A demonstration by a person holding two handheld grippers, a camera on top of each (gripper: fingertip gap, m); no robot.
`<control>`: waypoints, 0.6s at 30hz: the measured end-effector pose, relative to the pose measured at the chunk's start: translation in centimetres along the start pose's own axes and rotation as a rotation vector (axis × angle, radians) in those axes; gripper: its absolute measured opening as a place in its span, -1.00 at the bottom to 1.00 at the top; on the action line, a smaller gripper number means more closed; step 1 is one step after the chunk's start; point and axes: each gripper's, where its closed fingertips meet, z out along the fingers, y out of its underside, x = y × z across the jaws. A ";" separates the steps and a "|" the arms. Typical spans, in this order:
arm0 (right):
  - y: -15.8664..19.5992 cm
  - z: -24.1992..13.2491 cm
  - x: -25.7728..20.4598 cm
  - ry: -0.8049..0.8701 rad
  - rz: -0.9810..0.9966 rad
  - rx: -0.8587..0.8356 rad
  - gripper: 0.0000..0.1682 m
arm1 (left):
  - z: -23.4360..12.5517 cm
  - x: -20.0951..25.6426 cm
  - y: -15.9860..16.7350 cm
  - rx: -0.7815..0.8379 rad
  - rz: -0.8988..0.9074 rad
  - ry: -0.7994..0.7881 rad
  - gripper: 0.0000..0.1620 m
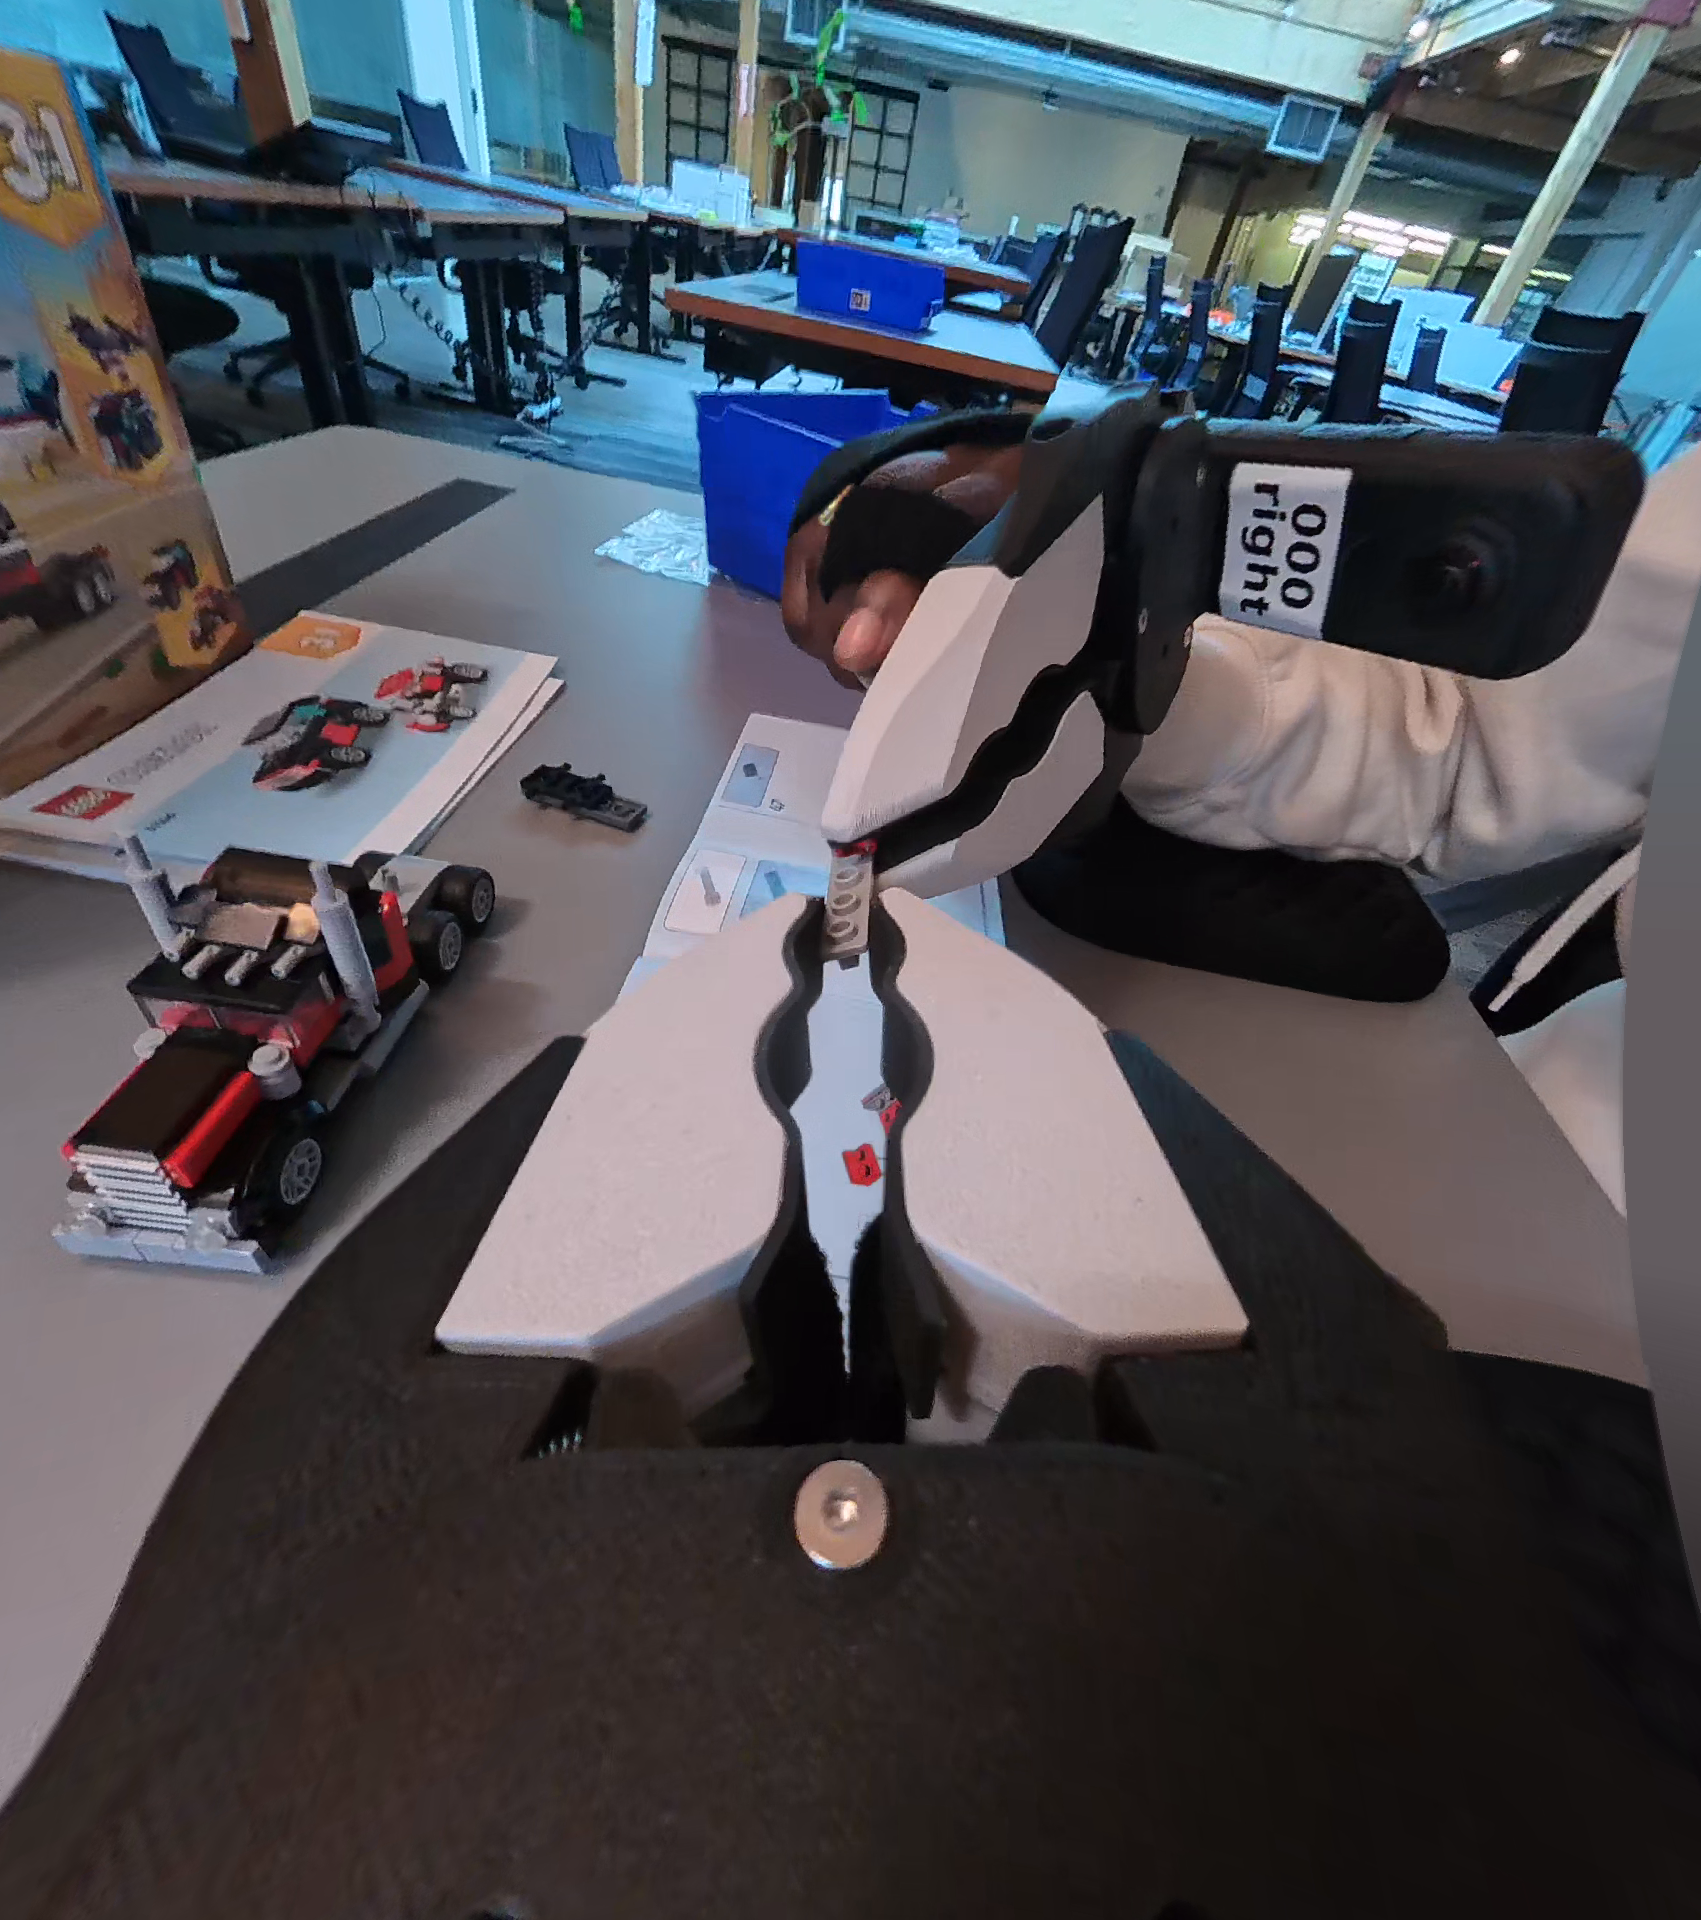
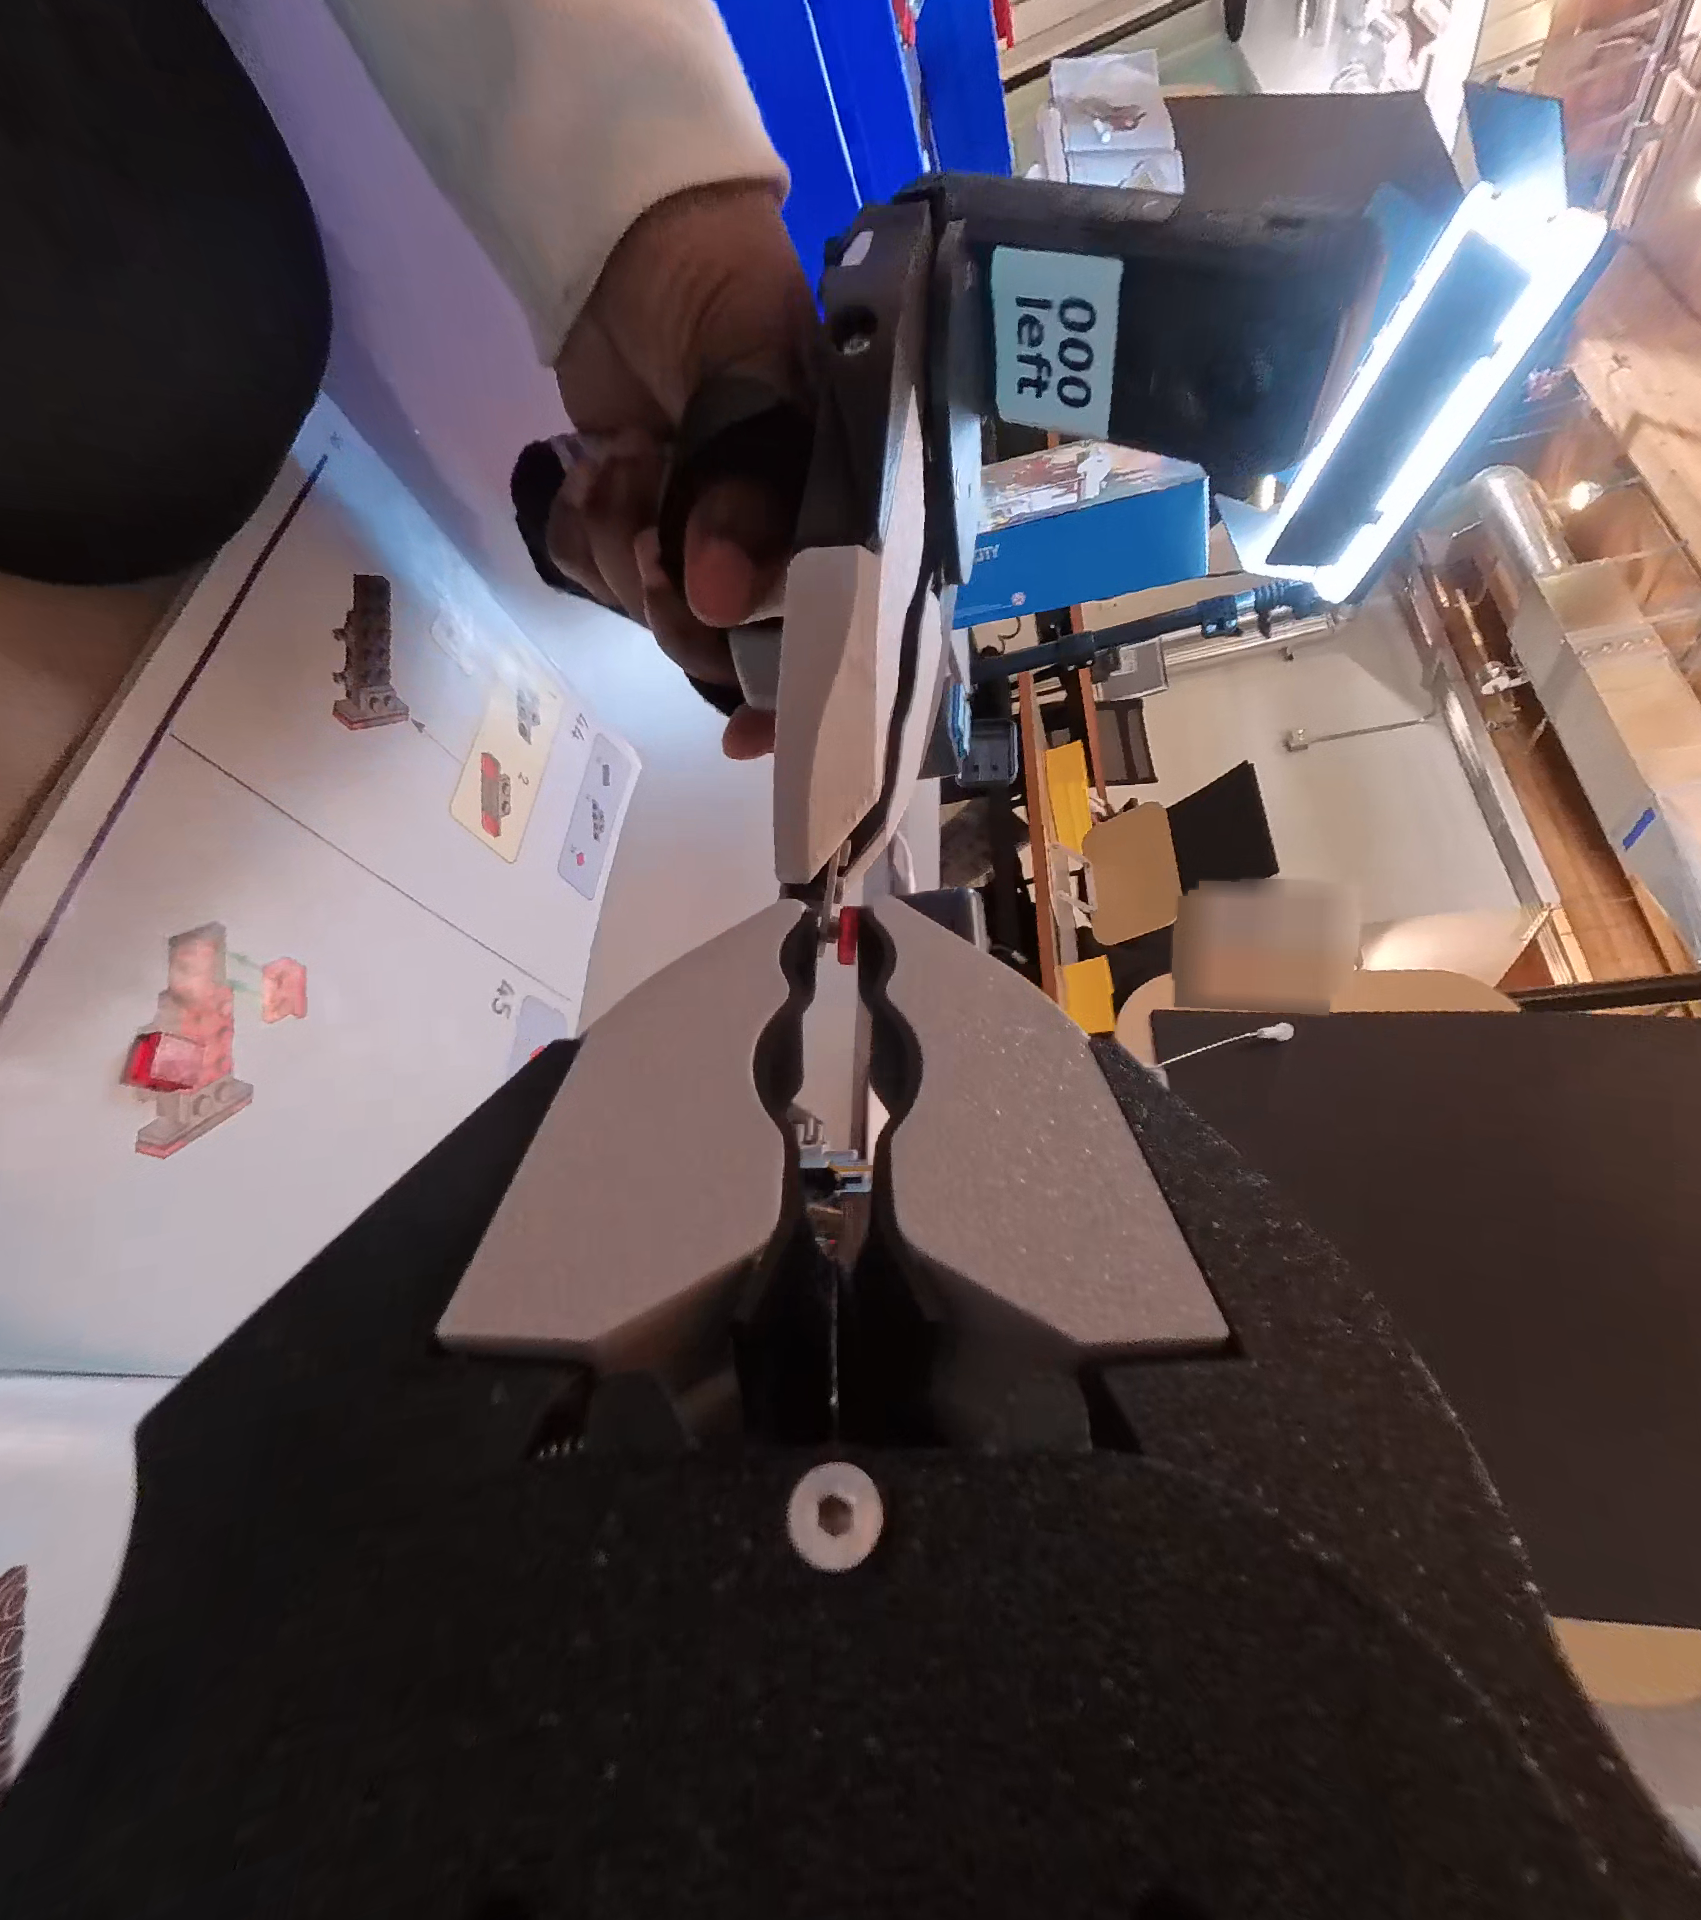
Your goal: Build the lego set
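My left gripper (image 1: 844,923) is shut on a small grey studded plate (image 1: 848,902) and holds it upright above the open instruction page (image 1: 752,821). My right gripper (image 1: 867,844) comes in from the upper right, tip to tip with the left one. It is shut on a small red piece (image 1: 856,849) that touches the top end of the grey plate. In the right wrist view the right gripper (image 2: 841,920) pinches the red piece (image 2: 847,932), and the left gripper (image 2: 830,881) meets it from above, a hand on its handle.
A built red and black truck (image 1: 274,1049) stands on the grey table at left, with the set's box (image 1: 25,416) and booklets (image 1: 285,738) behind it. A black sub-assembly (image 1: 581,795) lies near the booklets. Loose red pieces (image 1: 861,1164) lie on the page. A blue bin (image 1: 773,488) stands beyond. Only a small space, under 4 cm, lies between the two pairs of fingers. Both grippers' tips are roughly 20 centimeters from the black sub-assembly (image 1: 581,795).
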 end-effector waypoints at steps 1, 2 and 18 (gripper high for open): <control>0.1 0.1 -0.1 -0.003 0.019 -0.001 -0.92 | 0.1 -0.1 0.1 -0.011 -0.014 -0.009 -0.90; 0.2 0.1 -0.1 -0.004 0.041 0.005 -0.92 | 0.1 -0.2 0.2 -0.020 -0.029 -0.014 -0.90; 0.0 -0.1 0.8 0.007 0.341 0.113 -0.92 | -0.1 0.2 -0.6 0.063 -0.197 0.068 -0.90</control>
